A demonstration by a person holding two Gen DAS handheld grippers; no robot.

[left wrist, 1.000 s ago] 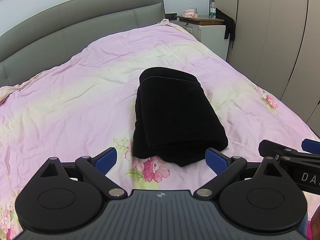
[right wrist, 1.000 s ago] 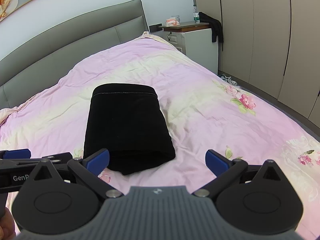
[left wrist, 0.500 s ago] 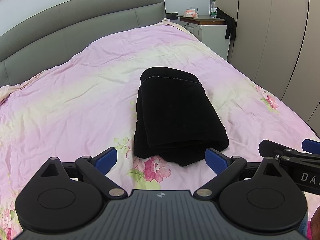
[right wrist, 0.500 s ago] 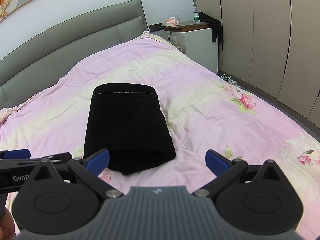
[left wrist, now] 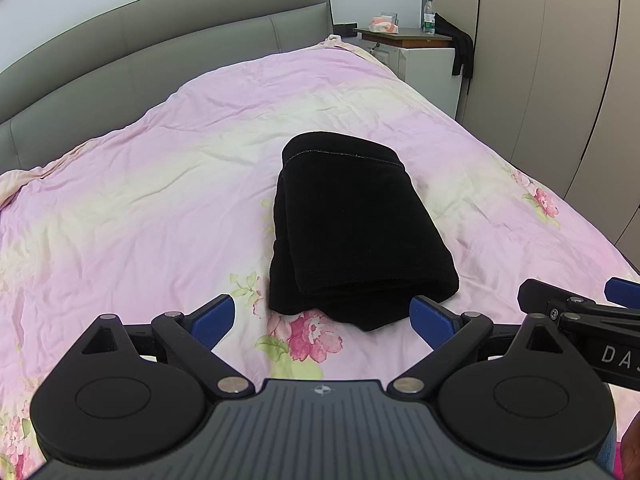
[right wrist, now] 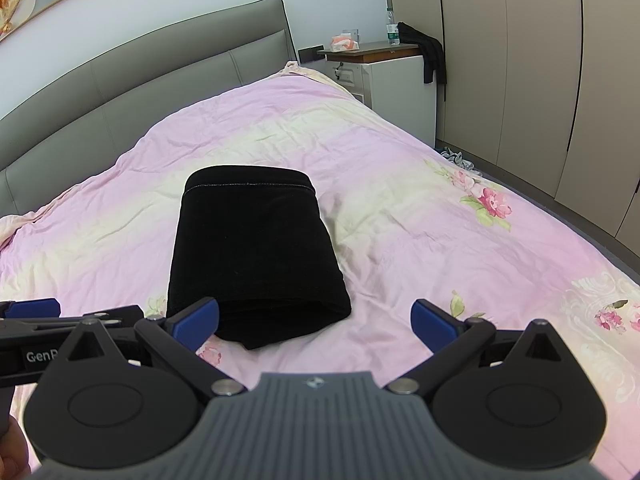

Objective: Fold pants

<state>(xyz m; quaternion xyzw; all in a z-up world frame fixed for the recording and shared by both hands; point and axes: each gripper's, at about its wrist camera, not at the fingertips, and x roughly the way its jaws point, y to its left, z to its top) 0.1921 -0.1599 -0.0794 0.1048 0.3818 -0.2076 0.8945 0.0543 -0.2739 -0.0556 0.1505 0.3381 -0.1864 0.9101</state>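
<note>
Pink floral duvet [left wrist: 160,208] covers a bed with a grey padded headboard [left wrist: 160,40], unchanged from a second ago. Black pants [left wrist: 356,232], folded into a thick rectangle, lie at mid-bed exactly as before. Beyond stands a white nightstand [right wrist: 400,80] with black cloth draped over its side. The left gripper [left wrist: 322,318] and right gripper [right wrist: 314,320] stay spread wide, empty, just short of the pants' near edge.

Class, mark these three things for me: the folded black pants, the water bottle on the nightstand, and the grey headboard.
folded black pants [right wrist: 256,248], right wrist view, middle of the top layer.
water bottle [left wrist: 428,16], left wrist view, its body on the nightstand.
grey headboard [right wrist: 160,80], right wrist view, a padded panel.
</note>
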